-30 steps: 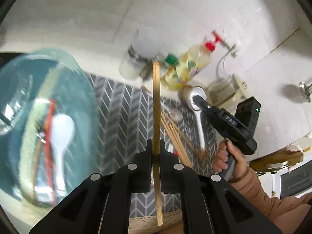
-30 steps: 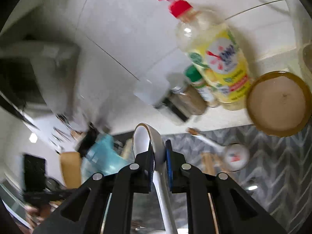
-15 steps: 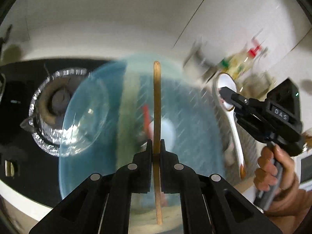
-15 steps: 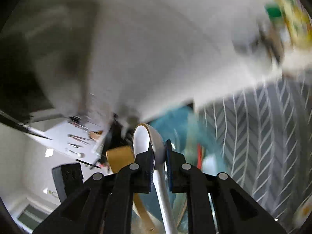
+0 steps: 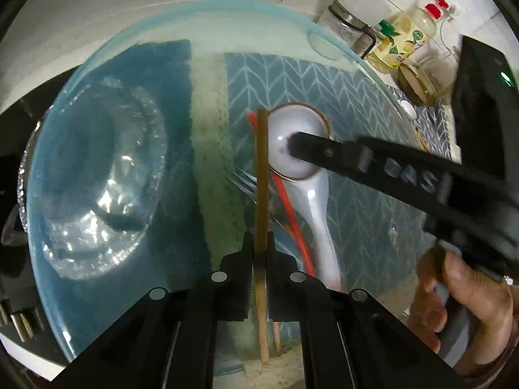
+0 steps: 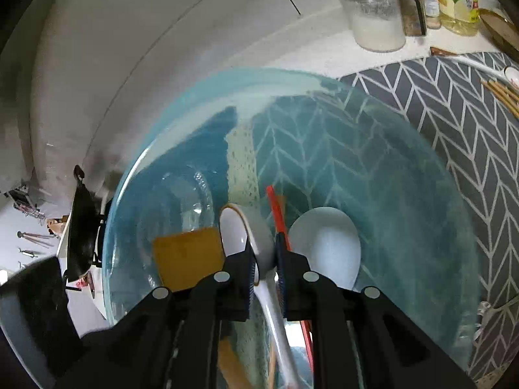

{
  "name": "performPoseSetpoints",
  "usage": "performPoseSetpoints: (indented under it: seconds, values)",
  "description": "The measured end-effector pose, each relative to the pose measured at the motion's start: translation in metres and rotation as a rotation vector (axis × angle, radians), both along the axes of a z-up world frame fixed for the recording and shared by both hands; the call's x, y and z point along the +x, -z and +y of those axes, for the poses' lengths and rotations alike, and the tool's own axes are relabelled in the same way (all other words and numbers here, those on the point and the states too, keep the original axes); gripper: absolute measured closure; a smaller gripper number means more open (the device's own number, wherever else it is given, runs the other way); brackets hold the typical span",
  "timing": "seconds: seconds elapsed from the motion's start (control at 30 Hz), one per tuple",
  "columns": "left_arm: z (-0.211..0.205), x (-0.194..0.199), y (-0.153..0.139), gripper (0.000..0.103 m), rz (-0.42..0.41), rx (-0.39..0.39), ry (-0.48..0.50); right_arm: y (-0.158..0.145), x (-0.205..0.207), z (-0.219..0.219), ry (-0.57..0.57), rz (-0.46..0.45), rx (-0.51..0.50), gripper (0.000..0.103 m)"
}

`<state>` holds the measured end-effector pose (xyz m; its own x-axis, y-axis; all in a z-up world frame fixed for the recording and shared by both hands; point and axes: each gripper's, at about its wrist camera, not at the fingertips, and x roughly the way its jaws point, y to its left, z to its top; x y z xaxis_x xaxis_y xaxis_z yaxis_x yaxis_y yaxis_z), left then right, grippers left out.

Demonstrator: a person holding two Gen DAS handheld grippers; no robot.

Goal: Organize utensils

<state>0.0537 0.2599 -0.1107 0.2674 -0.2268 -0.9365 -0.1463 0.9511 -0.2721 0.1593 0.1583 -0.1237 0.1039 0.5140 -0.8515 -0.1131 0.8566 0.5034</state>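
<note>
L claw (image 5: 259,246) grips wooden stick (image 5: 261,175); R claw (image 6: 263,256) grips white spoon (image 6: 249,236), handle end cut off below; bowl (image 6: 421,149) contents partly hidden.

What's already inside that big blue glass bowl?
In the blue bowl: a white spoon, a red stick, a fork. The fingers cover their lower ends.

blue bowl (image 6: 421,194) open above, utensils (image 6: 324,246) inside
</note>
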Motion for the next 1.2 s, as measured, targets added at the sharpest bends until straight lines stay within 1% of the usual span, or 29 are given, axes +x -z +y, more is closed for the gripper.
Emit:
performPoseSetpoints:
  seconds: [0.07,0.17,0.23,0.3,0.33,0.4,0.43,0.47,0.5,0.53,0.57,0.6,0.63,0.67,0.7,0.73,0.77,0.8,0.87,0.9,0.93,0.97,1.03,1.07,1.13,1.2]
  values:
    - [0.002,-0.003,0.001,0.095,0.007,0.019,0.000,0.002,0.001,0.003,0.009,0.018,-0.035,0.088]
    - [0.000,-0.008,0.001,0.094,0.008,0.018,-0.009,0.005,0.002,0.011,-0.008,0.028,-0.072,0.081]
    - [0.001,-0.012,0.000,0.086,0.017,0.027,-0.023,0.006,0.002,0.016,-0.027,0.043,-0.087,0.079]
    - [0.000,-0.015,-0.007,0.069,0.003,0.035,-0.043,0.000,0.006,0.011,-0.041,0.031,-0.073,0.079]
    - [0.000,-0.018,-0.012,0.067,0.000,0.048,-0.056,-0.003,0.007,0.010,-0.039,0.022,-0.060,0.079]
    - [-0.001,-0.023,-0.028,0.066,-0.026,0.071,-0.082,-0.019,0.010,0.005,-0.048,-0.015,-0.023,0.079]
    - [-0.003,-0.026,-0.045,0.066,-0.061,0.082,-0.097,-0.035,0.012,-0.001,-0.057,-0.047,0.004,0.079]
    - [-0.004,-0.028,-0.055,0.065,-0.086,0.084,-0.099,-0.046,0.013,-0.006,-0.062,-0.075,0.027,0.079]
    - [-0.010,-0.031,-0.077,0.063,-0.138,0.092,-0.100,-0.062,0.015,-0.013,-0.069,-0.118,0.050,0.079]
    - [-0.016,-0.033,-0.092,0.061,-0.176,0.101,-0.102,-0.085,0.018,-0.025,-0.079,-0.176,0.082,0.079]
    - [-0.023,-0.035,-0.108,0.056,-0.216,0.105,-0.101,-0.102,0.020,-0.037,-0.088,-0.214,0.113,0.079]
    - [-0.035,-0.036,-0.125,0.055,-0.264,0.108,-0.091,-0.119,0.023,-0.050,-0.094,-0.253,0.143,0.079]
    - [-0.048,-0.034,-0.138,0.055,-0.300,0.113,-0.081,-0.142,0.026,-0.072,-0.098,-0.308,0.193,0.078]
    - [-0.059,-0.035,-0.148,0.055,-0.330,0.115,-0.071,-0.158,0.029,-0.090,-0.103,-0.353,0.234,0.076]
    - [-0.076,-0.033,-0.158,0.051,-0.363,0.113,-0.056,-0.178,0.032,-0.118,-0.108,-0.428,0.259,0.068]
    - [-0.091,-0.031,-0.163,0.047,-0.383,0.110,-0.046,-0.189,0.035,-0.137,-0.105,-0.480,0.257,0.054]
    - [-0.105,-0.028,-0.165,0.042,-0.399,0.109,-0.035,-0.202,0.038,-0.164,-0.098,-0.549,0.252,0.048]
    - [-0.123,-0.024,-0.165,0.041,-0.417,0.111,-0.018,-0.210,0.039,-0.193,-0.088,-0.617,0.250,0.044]
    - [-0.156,-0.009,-0.153,0.041,-0.410,0.097,0.011,-0.214,0.041,-0.230,-0.094,-0.694,0.233,0.044]
    - [-0.171,0.000,-0.145,0.041,-0.390,0.077,0.012,-0.209,0.043,-0.256,-0.099,-0.728,0.183,0.044]
    - [-0.189,0.011,-0.132,0.041,-0.371,0.037,0.019,-0.205,0.050,-0.269,-0.105,-0.732,0.151,0.044]
    - [-0.204,0.019,-0.121,0.041,-0.356,0.009,0.020,-0.197,0.055,-0.284,-0.117,-0.723,0.120,0.044]
    - [-0.225,0.035,-0.100,0.041,-0.340,-0.019,0.012,-0.168,0.062,-0.311,-0.145,-0.683,0.052,0.044]
    - [-0.237,0.043,-0.090,0.041,-0.334,-0.023,0.013,-0.150,0.065,-0.323,-0.170,-0.647,0.020,0.044]
    - [-0.260,0.064,-0.055,0.041,-0.300,0.020,0.041,-0.120,0.067,-0.338,-0.202,-0.585,-0.022,0.044]
    - [-0.276,0.080,-0.025,0.041,-0.259,0.073,0.084,-0.088,0.067,-0.351,-0.216,-0.517,-0.020,0.044]
